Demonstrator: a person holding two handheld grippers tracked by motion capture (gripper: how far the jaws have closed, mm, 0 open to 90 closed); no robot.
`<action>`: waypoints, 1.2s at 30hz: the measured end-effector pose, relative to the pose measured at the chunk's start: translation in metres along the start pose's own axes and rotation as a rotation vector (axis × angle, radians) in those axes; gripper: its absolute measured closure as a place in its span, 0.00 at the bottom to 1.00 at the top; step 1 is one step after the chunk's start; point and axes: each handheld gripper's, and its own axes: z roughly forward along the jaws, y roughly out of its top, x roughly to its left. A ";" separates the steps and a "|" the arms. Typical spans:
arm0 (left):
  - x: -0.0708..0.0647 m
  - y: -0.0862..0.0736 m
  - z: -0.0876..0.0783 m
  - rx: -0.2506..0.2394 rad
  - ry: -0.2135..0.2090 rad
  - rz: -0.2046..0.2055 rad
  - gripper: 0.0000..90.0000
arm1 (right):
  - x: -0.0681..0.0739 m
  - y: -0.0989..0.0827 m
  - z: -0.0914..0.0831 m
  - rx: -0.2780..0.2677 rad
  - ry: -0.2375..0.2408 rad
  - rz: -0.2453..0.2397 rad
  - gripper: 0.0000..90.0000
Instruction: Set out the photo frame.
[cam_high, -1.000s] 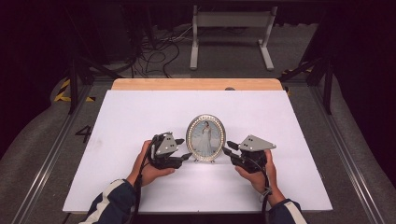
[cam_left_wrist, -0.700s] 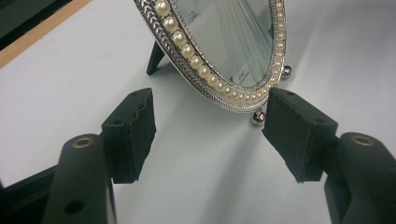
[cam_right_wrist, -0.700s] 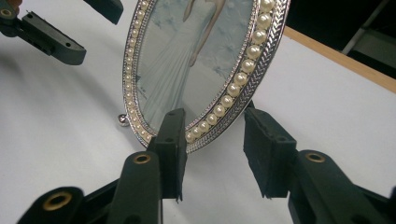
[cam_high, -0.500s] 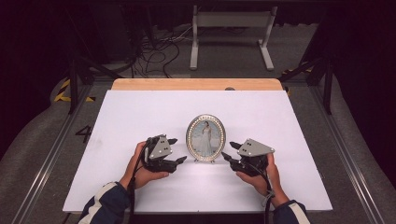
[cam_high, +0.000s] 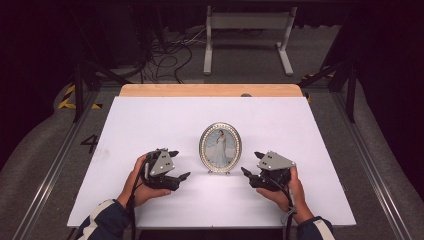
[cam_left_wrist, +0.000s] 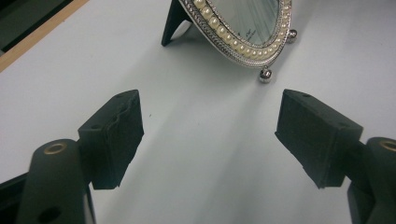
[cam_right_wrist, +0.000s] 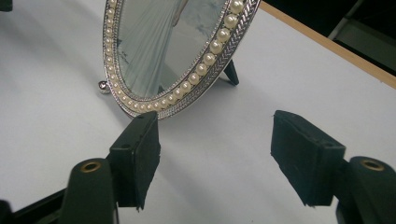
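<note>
The white counter (cam_high: 150, 125) carries one thing: an oval picture frame (cam_high: 220, 148) that stands upright at its middle, facing the person. A second ago both grippers sat close against the frame's sides; now each has drawn back and outward, and bare counter lies between the frame and either one. The frame itself has kept its place. Both sets of fingers have just been spreading apart, and nothing is between them.

The high view shows the whole layout: the left gripper (cam_high: 176, 165) to the frame's left, the right gripper (cam_high: 252, 164) to its right, both nearer the person than the frame. The left gripper view adds the dark back prop and small ball feet of the picture frame (cam_left_wrist: 243, 32), with the released left gripper (cam_left_wrist: 210, 130) over plain counter. The right gripper view shows the pearl border and braided silver rim of the picture frame (cam_right_wrist: 163, 56) close up, with the right gripper (cam_right_wrist: 215, 154) spread wide and short of it.

Both hands rest low near the counter's front edge, fingers aimed inward at the frame.
</note>
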 end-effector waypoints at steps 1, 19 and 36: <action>0.001 -0.001 -0.001 -0.002 -0.001 -0.003 0.25 | 0.000 -0.001 0.000 -0.001 -0.004 -0.002 0.34; -0.001 -0.028 -0.038 -0.062 0.002 -0.067 0.18 | -0.012 -0.016 -0.025 -0.019 -0.002 0.024 0.27; 0.006 -0.060 -0.056 -0.027 0.053 -0.146 0.11 | -0.020 -0.037 -0.036 0.011 -0.066 0.023 0.24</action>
